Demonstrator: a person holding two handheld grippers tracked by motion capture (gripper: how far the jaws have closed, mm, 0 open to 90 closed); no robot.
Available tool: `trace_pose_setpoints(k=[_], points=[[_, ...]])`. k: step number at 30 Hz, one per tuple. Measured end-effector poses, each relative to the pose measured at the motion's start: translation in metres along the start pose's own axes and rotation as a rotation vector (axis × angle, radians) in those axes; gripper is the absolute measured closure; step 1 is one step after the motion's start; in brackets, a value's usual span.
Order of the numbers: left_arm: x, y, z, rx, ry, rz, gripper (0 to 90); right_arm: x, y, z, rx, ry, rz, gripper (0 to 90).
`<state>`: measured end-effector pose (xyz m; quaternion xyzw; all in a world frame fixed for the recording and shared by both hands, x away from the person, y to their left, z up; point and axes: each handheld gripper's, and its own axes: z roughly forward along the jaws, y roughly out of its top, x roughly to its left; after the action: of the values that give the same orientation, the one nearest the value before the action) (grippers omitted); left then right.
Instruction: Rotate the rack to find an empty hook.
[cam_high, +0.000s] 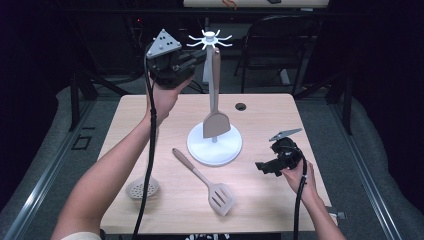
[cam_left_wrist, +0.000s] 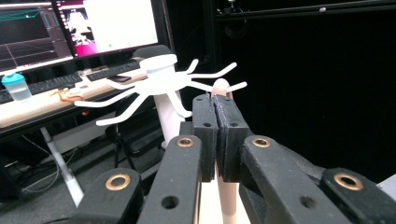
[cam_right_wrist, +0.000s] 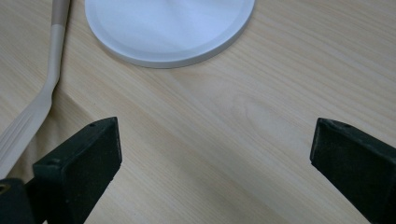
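Left gripper (cam_left_wrist: 215, 100): jaws clamped on the upper handle of the solid spatula (cam_high: 215, 107).
Solid spatula: upright at the white hook stand (cam_high: 210, 39) (handle tip just beside one hook arm), blade above the stand's round base.
Right gripper (cam_right_wrist: 215, 154): jaws wide apart, nothing between them, low over the table (cam_high: 270, 120).
Slotted spatula (cam_high: 210, 186): flat on the table.
Skimmer (cam_high: 142, 188): near the table's front edge.

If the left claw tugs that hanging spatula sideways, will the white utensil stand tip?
Probably not easily: the utensil stand has a broad round base flat on the table. Its post is tall and thin, though, so a hard pull near the hooks could rock it. The spatula looks stiff.
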<state>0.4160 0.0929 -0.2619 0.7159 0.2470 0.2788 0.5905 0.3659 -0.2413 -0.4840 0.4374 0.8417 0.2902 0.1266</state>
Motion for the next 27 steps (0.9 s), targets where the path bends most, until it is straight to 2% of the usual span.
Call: trace_pose_setpoints(k=[19, 27], points=[[0.011, -0.001, 0.000, 0.015, 0.038, -0.008, 90.0, 0.000, 0.000, 0.000, 0.006, -0.008, -0.004, 2.1], [0.017, -0.001, 0.002, 0.021, 0.051, -0.025, 90.0, 0.001, 0.000, 0.001, -0.005, 0.002, 0.005, 2.2]])
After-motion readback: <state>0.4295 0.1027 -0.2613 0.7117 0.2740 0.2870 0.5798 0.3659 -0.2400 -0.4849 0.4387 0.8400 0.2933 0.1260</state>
